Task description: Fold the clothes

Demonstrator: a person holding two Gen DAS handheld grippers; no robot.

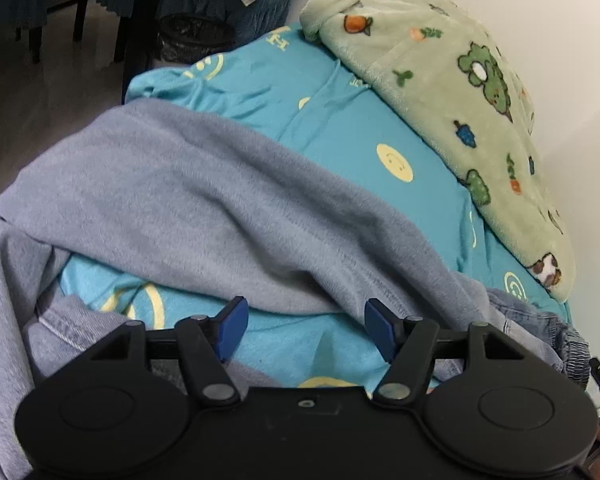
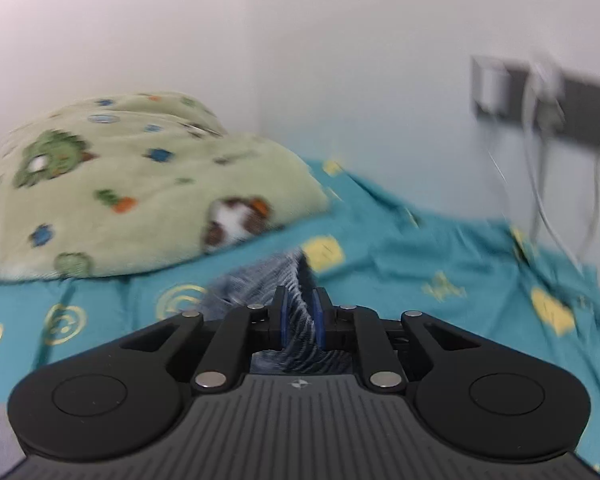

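Clearly soft, limp grey garment: right gripper clamped on ribbed hem; left gripper agape, empty, near fold.

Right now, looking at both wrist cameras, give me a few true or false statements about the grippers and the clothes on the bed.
1. The right hand-held gripper is clamped on ribbed blue-grey fabric. True.
2. The left hand-held gripper is shut on the grey garment. False: its jaws stand open, holding nothing.
3. A green animal-print blanket lies on the bed by the wall. True.
4. The bedsheet is plain white. False: it is turquoise with yellow smiley faces.
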